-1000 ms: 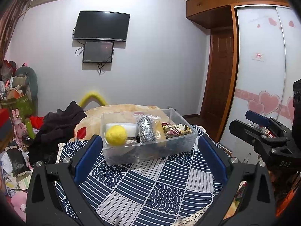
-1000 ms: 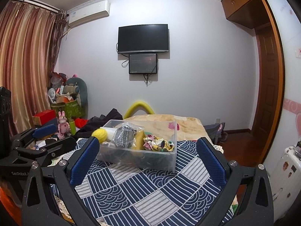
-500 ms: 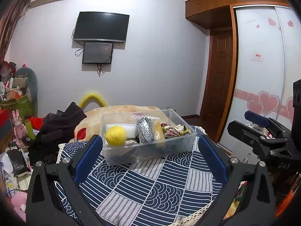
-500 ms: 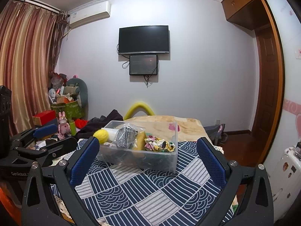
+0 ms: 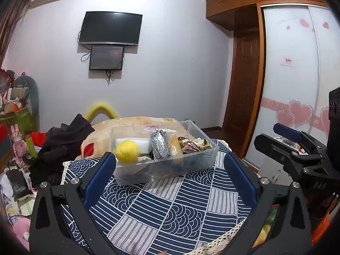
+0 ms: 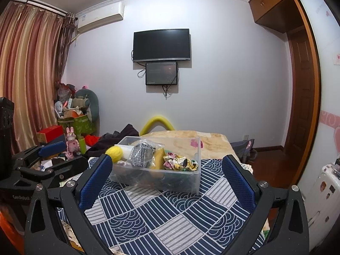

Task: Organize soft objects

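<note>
Comparing with a second ago, almost nothing is changed — the left gripper and right gripper are held wide open and empty before the clear bin, already filled with soft objects — so the task is judged nearly done.

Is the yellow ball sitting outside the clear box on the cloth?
No, the yellow ball rests inside the clear box, at its left end.
</note>
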